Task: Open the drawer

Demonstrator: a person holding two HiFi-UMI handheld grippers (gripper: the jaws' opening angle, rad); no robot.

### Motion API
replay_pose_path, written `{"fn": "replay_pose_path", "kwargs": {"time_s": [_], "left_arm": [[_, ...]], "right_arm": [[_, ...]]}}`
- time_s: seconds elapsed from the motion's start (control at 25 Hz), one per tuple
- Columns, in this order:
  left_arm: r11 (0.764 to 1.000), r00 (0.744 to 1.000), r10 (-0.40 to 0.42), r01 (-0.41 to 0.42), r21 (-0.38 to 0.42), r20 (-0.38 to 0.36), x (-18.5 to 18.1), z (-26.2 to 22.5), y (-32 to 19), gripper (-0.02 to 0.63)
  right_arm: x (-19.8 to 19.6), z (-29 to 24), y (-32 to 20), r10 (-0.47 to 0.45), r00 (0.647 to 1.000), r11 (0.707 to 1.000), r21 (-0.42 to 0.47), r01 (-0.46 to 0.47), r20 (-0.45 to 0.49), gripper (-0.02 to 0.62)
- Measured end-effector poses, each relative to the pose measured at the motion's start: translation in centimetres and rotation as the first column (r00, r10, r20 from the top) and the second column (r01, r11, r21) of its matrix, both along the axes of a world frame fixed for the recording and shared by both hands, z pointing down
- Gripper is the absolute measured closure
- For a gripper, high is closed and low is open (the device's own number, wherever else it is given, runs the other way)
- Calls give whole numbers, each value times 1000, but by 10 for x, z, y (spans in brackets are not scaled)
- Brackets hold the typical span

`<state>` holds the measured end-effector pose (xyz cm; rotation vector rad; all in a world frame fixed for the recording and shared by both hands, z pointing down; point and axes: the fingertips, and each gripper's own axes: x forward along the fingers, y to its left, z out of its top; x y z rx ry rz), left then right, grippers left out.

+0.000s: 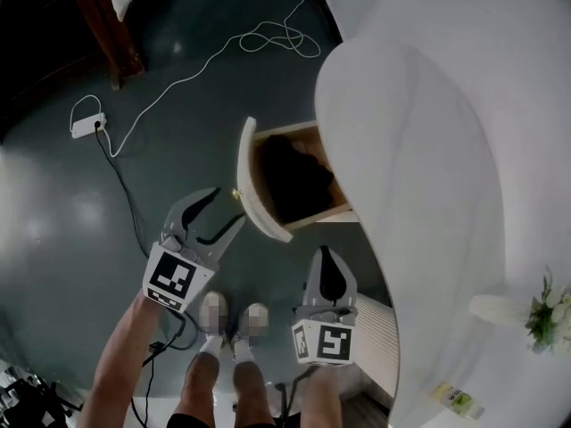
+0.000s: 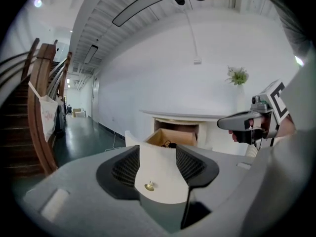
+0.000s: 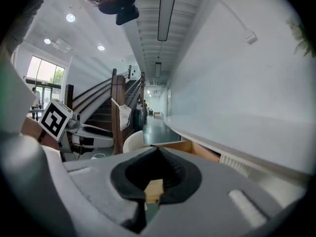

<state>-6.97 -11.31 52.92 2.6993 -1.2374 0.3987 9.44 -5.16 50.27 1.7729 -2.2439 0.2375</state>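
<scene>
The drawer (image 1: 299, 185) stands pulled out of the white curved cabinet (image 1: 428, 150); its wooden box holds something dark. Its white front panel (image 1: 256, 181) carries a small brass knob (image 1: 236, 193). My left gripper (image 1: 223, 214) hangs open just in front of that panel, its fingers apart from the knob. In the left gripper view the knob (image 2: 148, 185) shows low between the spread jaws of the left gripper (image 2: 157, 149), untouched. My right gripper (image 1: 326, 259) is shut and empty, below the drawer's near corner. In the right gripper view its jaws (image 3: 158, 149) meet at the tips, with the drawer's wood (image 3: 197, 149) beyond.
A white cable and power strip (image 1: 87, 126) lie on the dark green floor to the left. A wooden stair post (image 1: 107, 25) stands at the far left. The person's shoes (image 1: 234, 317) are under the grippers. A plant in a white vase (image 1: 544, 315) sits on the cabinet top.
</scene>
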Motion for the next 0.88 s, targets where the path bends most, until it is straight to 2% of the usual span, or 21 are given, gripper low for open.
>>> {"fn": "replay_pose_path", "kwargs": {"time_s": [0.28,0.6,0.88], "left_arm": [[993,995,-95,95,63,-11,-7,-90,4,401],[977,984,-176,179,115,-41,-25,-195,15,434],[961,977,-206,213,175,-56,-39,-273,29,477]], "right_arm": [[0,-71,-2,0,1000,999,48,-1,19,592],[1,-176,-3,-5,1000,992,129,1,30,592],[4,-255,4,5,999,984,178,-13,45,592]]}}
